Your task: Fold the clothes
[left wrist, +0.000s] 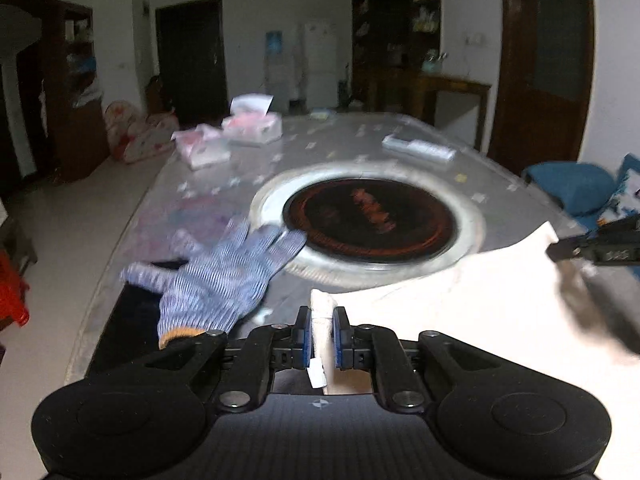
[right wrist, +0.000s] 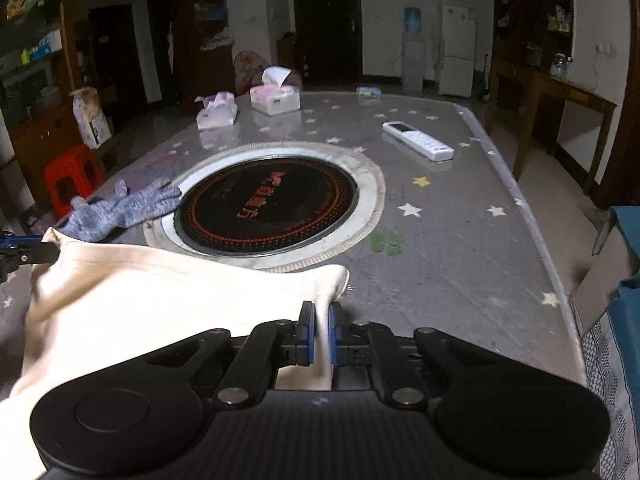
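A cream-white garment (left wrist: 460, 312) is stretched between both grippers above the near edge of the table. My left gripper (left wrist: 322, 320) is shut on one corner of it, with a small white label hanging below the pads. My right gripper (right wrist: 321, 320) is shut on the other corner of the garment (right wrist: 160, 300). Each gripper shows at the edge of the other's view: the right one (left wrist: 592, 246) at far right, the left one (right wrist: 28, 254) at far left.
A grey star-print table (right wrist: 460, 240) holds a round black inset cooktop (right wrist: 266, 204), a blue knit glove (right wrist: 120, 210) at its left, two tissue packs (right wrist: 276, 98), and a white remote (right wrist: 418, 140). A red stool (right wrist: 70, 178) stands left; a blue chair (left wrist: 568, 188) stands right.
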{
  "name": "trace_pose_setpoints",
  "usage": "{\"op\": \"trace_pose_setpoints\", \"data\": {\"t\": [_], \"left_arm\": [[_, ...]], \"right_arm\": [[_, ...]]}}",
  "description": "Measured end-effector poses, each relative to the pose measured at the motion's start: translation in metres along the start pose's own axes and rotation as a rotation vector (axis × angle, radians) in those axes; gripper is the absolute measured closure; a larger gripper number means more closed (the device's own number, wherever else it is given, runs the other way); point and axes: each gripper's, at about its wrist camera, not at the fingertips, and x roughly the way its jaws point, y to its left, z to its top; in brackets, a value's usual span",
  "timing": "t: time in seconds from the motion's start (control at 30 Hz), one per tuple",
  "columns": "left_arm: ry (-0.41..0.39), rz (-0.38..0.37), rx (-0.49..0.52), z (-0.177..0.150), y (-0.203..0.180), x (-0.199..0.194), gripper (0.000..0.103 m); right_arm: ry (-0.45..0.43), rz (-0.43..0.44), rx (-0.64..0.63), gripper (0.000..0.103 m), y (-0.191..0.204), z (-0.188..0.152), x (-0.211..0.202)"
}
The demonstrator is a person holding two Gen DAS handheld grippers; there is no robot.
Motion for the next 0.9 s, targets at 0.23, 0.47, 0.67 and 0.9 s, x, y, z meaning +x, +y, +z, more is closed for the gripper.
{"op": "trace_pose_setpoints", "data": {"t": [0.23,0.47,0.67,0.9], "left_arm": [[0.049,0.037,-0.013,-0.012,0.003,0.009,0.086],[0.012,-0.045,-0.004,-0.013,-0.016,-0.025,0.086],[0.055,-0.089,0.021,-0.026,-0.033,-0.023,0.086],[0.090,-0.087,0.022,-0.038,-0.037,-0.014,0.086]], "right_arm": [[0.034,0.031,-0.083,0.089,0.008,-0.008,-0.008],[0.077,0.197,-0.215,0.087,0.031,-0.034,-0.065],[0.104,0.317,-0.350,0.087,0.065,-0.065,-0.100],[0.126,0.425,-0.500,0.080,0.105,-0.100,-0.127]]}}
